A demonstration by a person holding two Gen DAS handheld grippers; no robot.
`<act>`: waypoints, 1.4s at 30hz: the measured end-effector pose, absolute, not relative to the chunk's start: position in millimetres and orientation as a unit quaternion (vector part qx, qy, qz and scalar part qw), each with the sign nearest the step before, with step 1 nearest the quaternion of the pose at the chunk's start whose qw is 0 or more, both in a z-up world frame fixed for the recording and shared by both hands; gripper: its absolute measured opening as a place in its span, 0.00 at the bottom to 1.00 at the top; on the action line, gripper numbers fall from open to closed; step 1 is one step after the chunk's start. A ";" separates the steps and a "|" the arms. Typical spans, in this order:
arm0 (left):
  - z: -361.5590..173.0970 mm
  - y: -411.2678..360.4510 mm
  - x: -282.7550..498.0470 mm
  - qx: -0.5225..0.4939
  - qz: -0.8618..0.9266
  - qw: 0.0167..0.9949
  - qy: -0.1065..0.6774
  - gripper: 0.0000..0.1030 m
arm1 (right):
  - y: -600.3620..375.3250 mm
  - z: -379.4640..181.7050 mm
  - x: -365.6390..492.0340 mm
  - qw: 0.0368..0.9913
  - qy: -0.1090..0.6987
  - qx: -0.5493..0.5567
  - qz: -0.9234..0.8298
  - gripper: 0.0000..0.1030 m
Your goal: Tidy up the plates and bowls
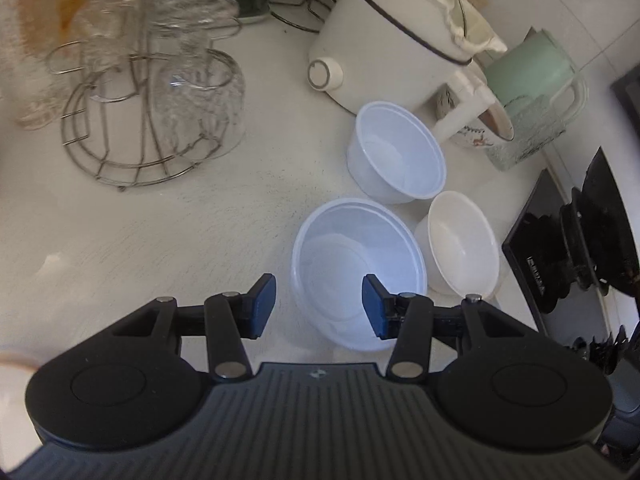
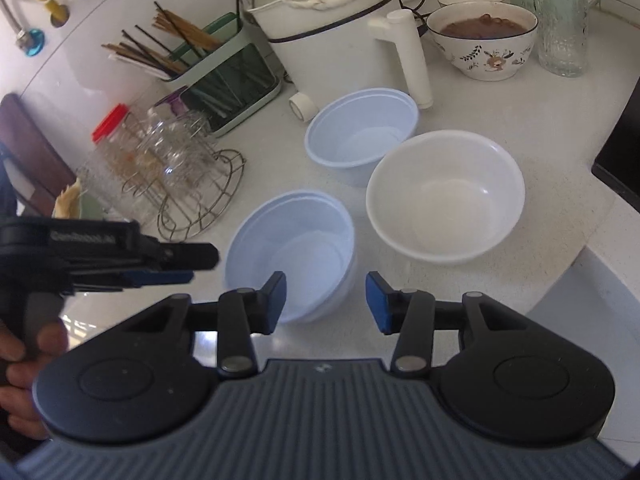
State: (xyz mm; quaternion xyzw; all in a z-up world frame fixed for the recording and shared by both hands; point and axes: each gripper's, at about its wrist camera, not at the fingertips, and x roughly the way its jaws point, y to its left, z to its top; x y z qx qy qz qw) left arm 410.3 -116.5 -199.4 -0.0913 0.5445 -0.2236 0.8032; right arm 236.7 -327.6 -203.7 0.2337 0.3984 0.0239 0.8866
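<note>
Three empty bowls sit on the white counter. The near pale blue bowl (image 1: pixel 356 264) (image 2: pixel 292 252) lies just ahead of both grippers. A second pale blue bowl (image 1: pixel 396 152) (image 2: pixel 360 128) stands farther back. A white bowl (image 1: pixel 460 244) (image 2: pixel 444 192) stands to the right. My left gripper (image 1: pixel 319 306) is open and empty, its jaws straddling the near bowl's near rim from above. It also shows from the side in the right wrist view (image 2: pixel 160 268). My right gripper (image 2: pixel 326 300) is open and empty, above the near bowl's right rim.
A wire rack with upturned glasses (image 1: pixel 160 112) (image 2: pixel 184 184) stands left. A white electric pot (image 1: pixel 400 36) (image 2: pixel 332 28), a green pitcher (image 1: pixel 532 92), a chopstick holder (image 2: pixel 224 76) and a patterned bowl of brown food (image 2: pixel 484 40) line the back. A black stove (image 1: pixel 580 248) sits right.
</note>
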 end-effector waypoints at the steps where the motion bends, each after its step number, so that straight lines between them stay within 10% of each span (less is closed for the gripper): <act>1: -201.7 -119.6 412.9 -0.088 -0.226 0.802 0.545 0.52 | -329.2 -205.6 240.2 0.886 0.398 0.237 0.023 0.43; 13: -222.3 -132.2 428.1 -0.058 -0.229 0.795 0.559 0.49 | -330.2 -216.8 259.6 0.881 0.406 0.238 0.046 0.32; 26: -227.0 -123.3 434.6 -0.059 -0.229 0.798 0.554 0.15 | -327.7 -221.9 270.2 0.878 0.416 0.230 0.050 0.24; 42: -210.9 -73.9 407.7 -0.106 -0.191 0.805 0.552 0.14 | -301.0 -213.3 265.7 0.871 0.427 0.229 0.083 0.22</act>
